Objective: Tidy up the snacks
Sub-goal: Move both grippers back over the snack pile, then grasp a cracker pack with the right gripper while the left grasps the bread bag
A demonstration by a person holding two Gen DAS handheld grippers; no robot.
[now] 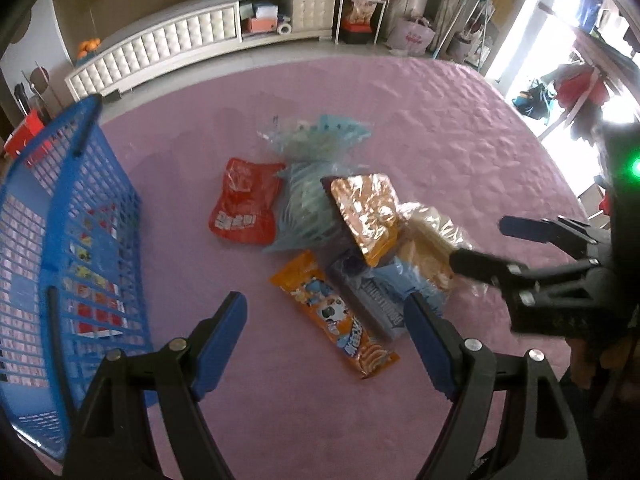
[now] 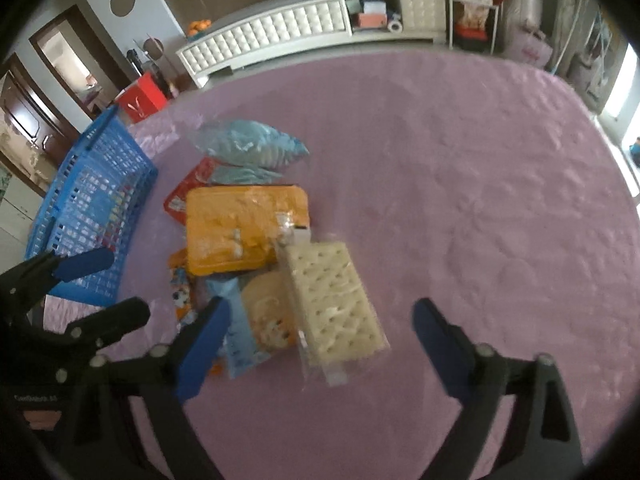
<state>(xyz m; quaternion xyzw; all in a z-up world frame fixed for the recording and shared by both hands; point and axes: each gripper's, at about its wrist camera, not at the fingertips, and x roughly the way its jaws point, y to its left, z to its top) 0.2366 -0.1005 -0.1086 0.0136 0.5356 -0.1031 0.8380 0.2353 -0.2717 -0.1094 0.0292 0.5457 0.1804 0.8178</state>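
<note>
Right wrist view: both grippers, right gripper (image 2: 320,336) and left gripper (image 1: 326,334), spread wide and empty above heaped snack packets beside blue plastic lattice basket (image 2: 96,184); next, probably closing on clear-wrapped cracker pack (image 2: 334,300).

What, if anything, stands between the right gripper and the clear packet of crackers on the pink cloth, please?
Nothing visible does. The right gripper is open above the cracker packet, which lies on top at the near edge of the snack pile, partly over a yellow-and-blue packet. The pink cloth to its right is bare.
</note>
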